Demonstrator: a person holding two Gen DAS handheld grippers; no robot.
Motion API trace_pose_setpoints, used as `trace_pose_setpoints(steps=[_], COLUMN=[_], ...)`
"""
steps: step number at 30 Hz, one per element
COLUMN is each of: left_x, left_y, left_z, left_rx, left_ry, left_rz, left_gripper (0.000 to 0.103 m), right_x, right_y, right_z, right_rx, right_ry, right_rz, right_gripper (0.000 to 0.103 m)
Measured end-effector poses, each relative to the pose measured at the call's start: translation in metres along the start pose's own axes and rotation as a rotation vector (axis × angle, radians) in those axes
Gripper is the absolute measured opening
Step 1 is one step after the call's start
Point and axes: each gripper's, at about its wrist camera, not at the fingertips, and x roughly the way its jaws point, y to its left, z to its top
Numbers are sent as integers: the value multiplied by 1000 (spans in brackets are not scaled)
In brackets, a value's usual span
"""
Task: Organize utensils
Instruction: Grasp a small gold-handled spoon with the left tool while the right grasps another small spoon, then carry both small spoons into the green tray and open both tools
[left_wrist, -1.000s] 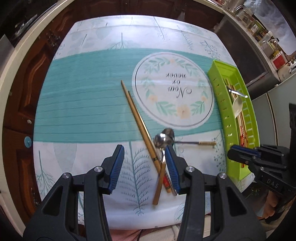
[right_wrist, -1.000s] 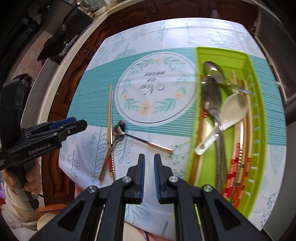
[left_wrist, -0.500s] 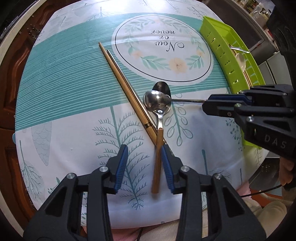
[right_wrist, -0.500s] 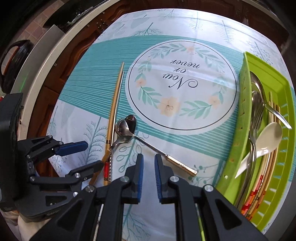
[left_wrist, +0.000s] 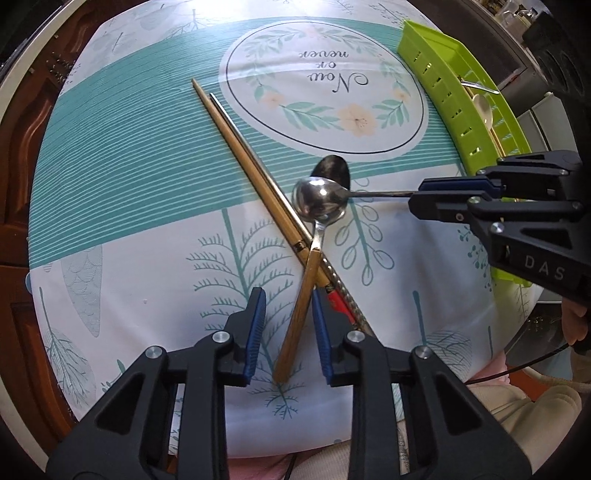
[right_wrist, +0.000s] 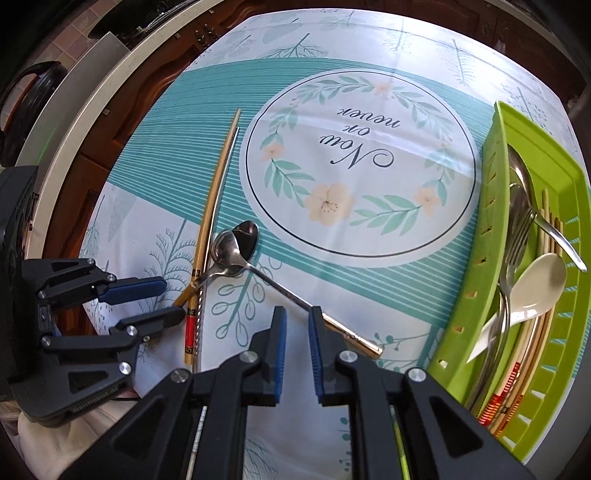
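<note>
Straddling the wooden handle of the near spoon (left_wrist: 299, 306), our left tongs (left_wrist: 286, 325) stand open with a blue pad on either side and no contact yet that we can see, while our right tongs (right_wrist: 295, 345) also stand open, a narrow gap around the thin shaft of the second spoon (right_wrist: 295, 295), whose gold handle end lies toward the green tray (right_wrist: 491, 206). Both spoons lie on the counter (left_wrist: 129, 258) with their bowls overlapping, and that is the main risk as we judge it: lifting one could drag or flip the other. The near spoon's handle also crosses over the pair of chopsticks (left_wrist: 251, 162), so a low or skewed closing could pinch a chopstick along with it, or roll the sticks away across the patterned cloth. The right tongs' shaft is slim and shiny, so we expect it could twist or slip if squeezed off centre. Beyond that, the tray already holds a fork, steel spoons, a white ladle-spoon (right_wrist: 532, 288) and more chopsticks, so room for tidy placement looks tight.
</note>
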Motion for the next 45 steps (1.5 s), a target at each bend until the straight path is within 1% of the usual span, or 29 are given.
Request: trace_pose_setpoints(steps=[3,7,9,15,17,19,22,24,31,32,33,34,35,36,38,41,43,45], left_x=[2,6,6,12,12,13,13,13,11,17,14,13,12,11,8,5,-1,-6], left_y=[3,1,-1,-10,-11,-10,-4,3,4,4,7,9,13,19,24,32,38,46], left_z=[3,8,10,27,33,38,44,43,42,34,30,29,28,25,16,11,1,-1], left_rx=[-5,9,19,47,51,50,21,1,-24,-32,-47,-65,-84,-102,-126,-170,-186,-196], left_ry=[2,4,3,13,20,28,32,25,-14,-20,-25,-26,-28,-26,-37,-52,-64,-70], left_rz=[8,15,22,41,37,37,6,-16,-16,-16,-21,-37,-56,-58,-51,-70,-85,-98], left_gripper=[23,23,23,22,20,16,15,15,14,13,11,7,6,5,5,5,5,5], right_x=[3,10,12,24,29,31,33,34,33,34,34,34,34,35,35,35,36,37], right_y=[6,23,28,43,46,47,48,50,58,60,62,65,67,68,70,72,75,78], right_z=[2,7,11,21,24,28,31,31,21,18,15,13,11,10,8,11,12,15], right_rx=[-36,-117,-149,-252,-281,-302,-327,-347,-409,-418,-431,-445,-453,-456,-444,-446,-456,-460], right_ry=[3,9,6,20,29,36,38,40,9,1,-7,-16,-24,-30,-30,-28,-28,-25], right_rz=[-7,-28,-35,-68,-69,-62,-51,-56,-93,-102,-115,-132,-143,-147,-142,-151,-164,-172], right_gripper=[12,16,17,18,18,18,18,18,18,18,18,18,18,17,17,17,17,17])
